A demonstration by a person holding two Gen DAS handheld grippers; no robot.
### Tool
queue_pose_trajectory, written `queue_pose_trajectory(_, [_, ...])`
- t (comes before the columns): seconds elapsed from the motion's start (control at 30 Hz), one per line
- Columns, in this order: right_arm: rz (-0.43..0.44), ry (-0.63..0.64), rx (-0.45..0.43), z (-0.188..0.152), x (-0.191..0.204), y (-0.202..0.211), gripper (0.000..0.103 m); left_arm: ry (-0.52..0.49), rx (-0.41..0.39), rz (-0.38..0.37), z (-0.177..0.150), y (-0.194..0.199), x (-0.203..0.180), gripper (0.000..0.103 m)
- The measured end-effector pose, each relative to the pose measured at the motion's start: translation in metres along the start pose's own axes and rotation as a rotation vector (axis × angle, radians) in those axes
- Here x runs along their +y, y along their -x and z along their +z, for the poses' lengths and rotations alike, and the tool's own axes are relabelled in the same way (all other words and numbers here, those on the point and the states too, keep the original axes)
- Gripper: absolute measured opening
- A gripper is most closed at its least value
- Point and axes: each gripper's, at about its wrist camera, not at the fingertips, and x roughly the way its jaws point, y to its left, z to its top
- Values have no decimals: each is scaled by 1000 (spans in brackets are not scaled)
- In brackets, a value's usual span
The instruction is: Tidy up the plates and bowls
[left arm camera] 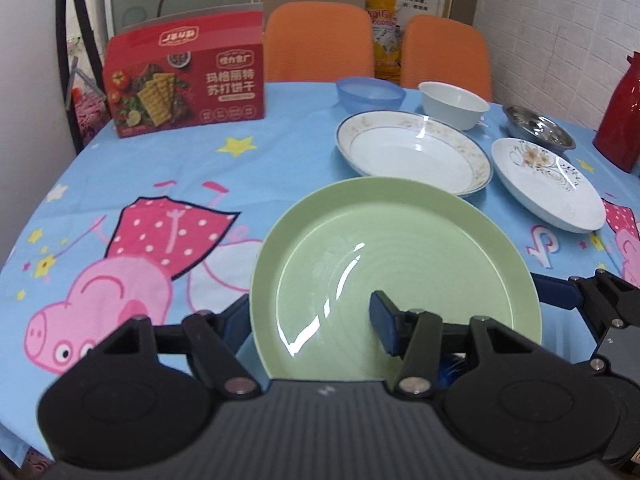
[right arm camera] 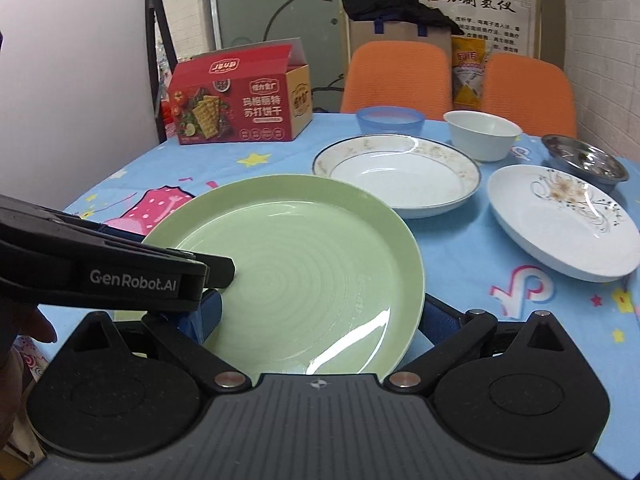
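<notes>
The left claw (left arm camera: 316, 316) is clamped on the green plate (left arm camera: 400, 248), holding it tilted above the desk (left arm camera: 200, 168). The right claw (right arm camera: 320, 316) grips its opposite rim, probably to steady it. The gold-rimmed plate (left arm camera: 414, 150) waits just beyond, likely the stacking spot.

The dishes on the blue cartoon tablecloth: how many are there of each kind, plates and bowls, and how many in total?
Plates: 3 (green plate, gold-patterned rimmed plate, white flower-print plate)
Bowls: 3 (blue translucent bowl, white bowl, steel bowl)
Total: 6
</notes>
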Motion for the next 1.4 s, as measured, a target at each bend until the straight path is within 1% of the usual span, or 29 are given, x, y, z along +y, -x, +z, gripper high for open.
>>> queue_pose_trajectory(0.07, [9,1,17,-1,6,-6,90,2,2,3,-1,-5,4,52])
queue_pose_trajectory(0.13, [-1,6,29,-1,8,-11,90,7,9,-5,-1,-10,6,52])
queue_pose_trajectory(0.3, [-12,-2,69,-4,4,-19,91,8,20,-22,-6,-21,5,53])
queue_pose_trajectory(0.33, [-18,15,66,-6,5,-20,91,16,15,-29,-7,-22,6,54])
queue_pose_trajectory(0.37, [-25,35,66,-7,6,-20,91,22,13,-34,-8,-23,7,58])
queue_pose_trajectory(0.43, [1,40,70,-7,3,-18,90,25,15,-51,-6,-21,10,60])
queue_pose_trajectory(0.47, [15,38,72,-7,-1,-15,88,28,2,-50,-4,-17,12,64])
queue_pose_trajectory(0.5, [20,24,70,-6,-7,-11,88,27,-18,-49,-1,-13,14,64])
queue_pose_trajectory(0.57, [-7,-2,42,0,-22,2,89,30,-62,-48,9,-6,18,72])
queue_pose_trajectory(0.67, [-29,-17,1,17,-45,11,89,37,-94,-70,31,-8,21,72])
queue_pose_trajectory(0.77, [-50,-21,-34,44,-69,3,89,41,-96,-87,56,-20,21,72])
queue_pose_trajectory(0.87, [-56,0,-52,72,-91,-22,89,35,-98,-83,80,-39,19,72])
queue_pose_trajectory(0.93, [-43,-3,-43,91,-105,-45,89,33,-78,-81,97,-57,17,72])
queue_pose_trajectory(1.0, [-46,-4,-12,106,-114,-70,89,41,-37,-113,113,-79,16,72])
queue_pose_trajectory(1.1, [-18,-3,28,119,-122,-102,89,69,41,-175,135,-113,15,72])
queue_pose_trajectory(1.2, [-24,18,82,121,-124,-128,89,70,87,-193,147,-138,12,72])
queue_pose_trajectory(1.27, [-11,13,112,119,-126,-137,89,61,109,-185,151,-150,9,72])
queue_pose_trajectory(1.33, [5,18,140,115,-124,-144,89,54,113,-185,151,-156,9,72])
queue_pose_trajectory(1.37, [11,20,153,115,-122,-148,91,55,111,-186,150,-157,10,72])
queue_pose_trajectory(1.4, [4,38,151,114,-118,-148,91,60,110,-187,150,-158,12,72])
